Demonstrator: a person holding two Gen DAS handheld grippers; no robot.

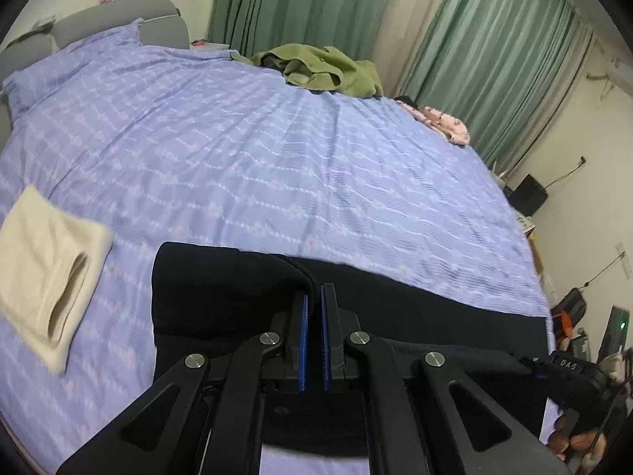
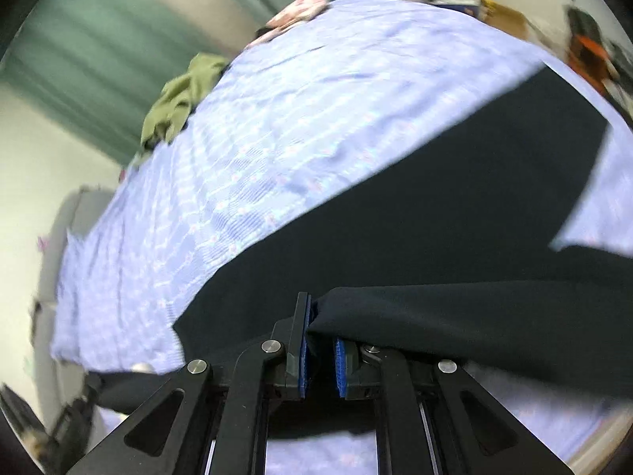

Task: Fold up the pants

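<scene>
left wrist view: the left gripper (image 1: 314, 297) has its blue ribbed pads nearly together, a dark fold of the black pants (image 1: 221, 289) pinched between them at the tips. the pants are matte, smooth, dense-looking cloth, lying flat at the near edge of the bed. their long axis runs across the picture, from a squared-off end at the left out to the right edge, where the other gripper (image 1: 569, 368) shows as a black block. the bedspread (image 1: 257, 158) is lilac with faint pale stripes and small pink marks, lightly creased. a cream folded cloth (image 1: 47, 277), soft and rectangular with an open sleeve-like end, sits well apart to the left. a crumpled olive green garment (image 1: 328, 67) lies at the far side of the bed, a pink patterned one (image 1: 447, 122) near the far right corner. a grey padded headboard (image 1: 118, 23) is up left, and pleated green curtains (image 1: 494, 59) hang on the far wall.

right wrist view, blurred: the right gripper (image 2: 320, 316) is closed to a narrow gap on a bunched ridge of the same black pants (image 2: 435, 206), cloth draped over the right finger and squeezed between the blue pads. from here the dark cloth sweeps as a broad band from low left up to the upper right, with a second layer hanging across the bottom right. lilac bedspread (image 2: 277, 118) behind it, olive garment (image 2: 178, 103) and pink garment (image 2: 296, 8) at its far edge, green curtain (image 2: 99, 39) smeared at upper left.
</scene>
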